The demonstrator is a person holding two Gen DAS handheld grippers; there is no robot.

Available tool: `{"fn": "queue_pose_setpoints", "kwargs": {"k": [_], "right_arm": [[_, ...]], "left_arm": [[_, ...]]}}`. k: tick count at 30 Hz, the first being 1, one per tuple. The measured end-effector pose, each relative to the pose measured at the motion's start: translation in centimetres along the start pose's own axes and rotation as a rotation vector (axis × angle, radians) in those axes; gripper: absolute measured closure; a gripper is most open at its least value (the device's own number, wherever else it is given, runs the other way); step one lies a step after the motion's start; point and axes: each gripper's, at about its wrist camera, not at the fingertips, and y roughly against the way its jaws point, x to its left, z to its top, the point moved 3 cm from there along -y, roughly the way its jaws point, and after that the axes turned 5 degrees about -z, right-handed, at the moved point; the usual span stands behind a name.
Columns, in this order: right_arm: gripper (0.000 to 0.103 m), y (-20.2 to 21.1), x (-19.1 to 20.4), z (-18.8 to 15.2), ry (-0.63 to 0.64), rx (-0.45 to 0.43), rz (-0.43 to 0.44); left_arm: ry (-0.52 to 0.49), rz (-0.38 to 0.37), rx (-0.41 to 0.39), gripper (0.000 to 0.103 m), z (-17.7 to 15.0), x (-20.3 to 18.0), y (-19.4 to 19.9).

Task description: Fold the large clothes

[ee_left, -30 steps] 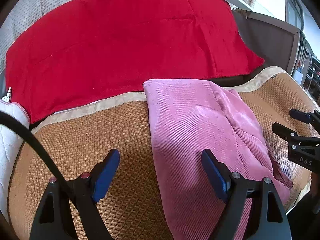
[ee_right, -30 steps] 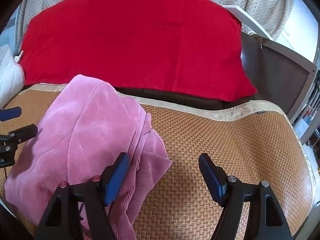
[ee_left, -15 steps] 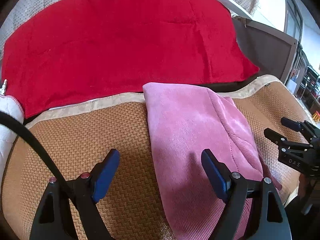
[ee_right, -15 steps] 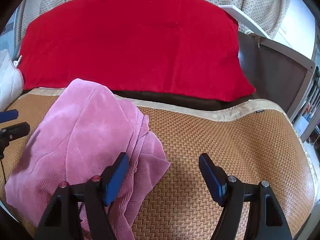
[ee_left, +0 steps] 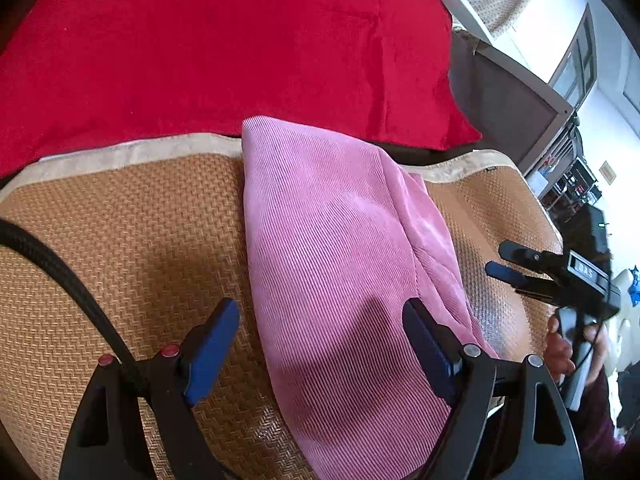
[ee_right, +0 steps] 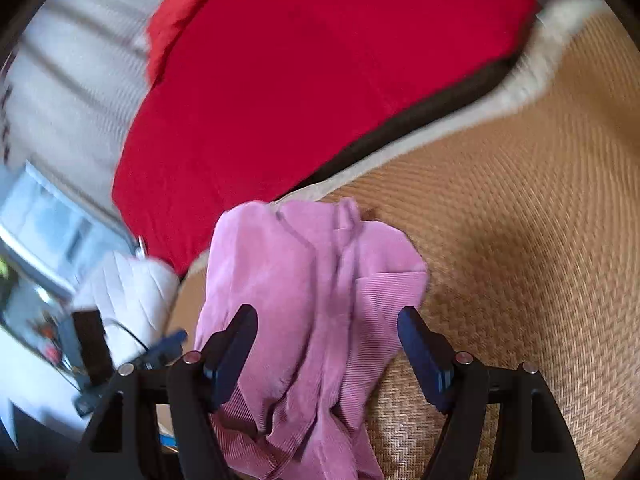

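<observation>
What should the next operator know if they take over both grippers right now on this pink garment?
Left gripper: open, empty, poised above the pink corduroy garment.
Right gripper: open, empty, aimed at the garment's bunched right side; this view is blurred.
The garment lies on the woven mat, its far end at the mat's border below the red blanket.
Done: it looks partly folded into a long strip, smooth along the left edge.
Left: the right side is rumpled and layered; grip there, flatten it, then finish the fold.
</observation>
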Motion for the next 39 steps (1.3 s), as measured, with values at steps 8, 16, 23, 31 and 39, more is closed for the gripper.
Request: {"fn": "queue_pose_setpoints", "kwargs": {"k": [8,16,23,31,39], "right_arm": [[0.025,-3.8,-2.7,-0.8,-0.133,0.175,0.111],[0.020,-7.1,-1.6,-1.1,-0.127,0.236,0.143],[0.011,-8.4,0.2,-1.5,-0.123,0.223,0.202],[0.024,-10.5,3.6,-2.3,-0.051,0.204,0.146],[0.054,-10.7,7.2,-3.0,0.023,0.156,0.117]], "left_arm": [[0.032,-0.045,0.037,0.019,-0.4,0.7,-1.4],[0.032,-0.119,0.081,0.019,-0.7,0.5,-2.5],[0.092,-0.176,0.070,0.019,-0.5,1.6,-2.9],[0.079,-0.171,0.033,0.032,-0.2,1.7,-2.8],[0.068,-0.154,-0.033,0.057,0.7,1.5,-2.0]]}}
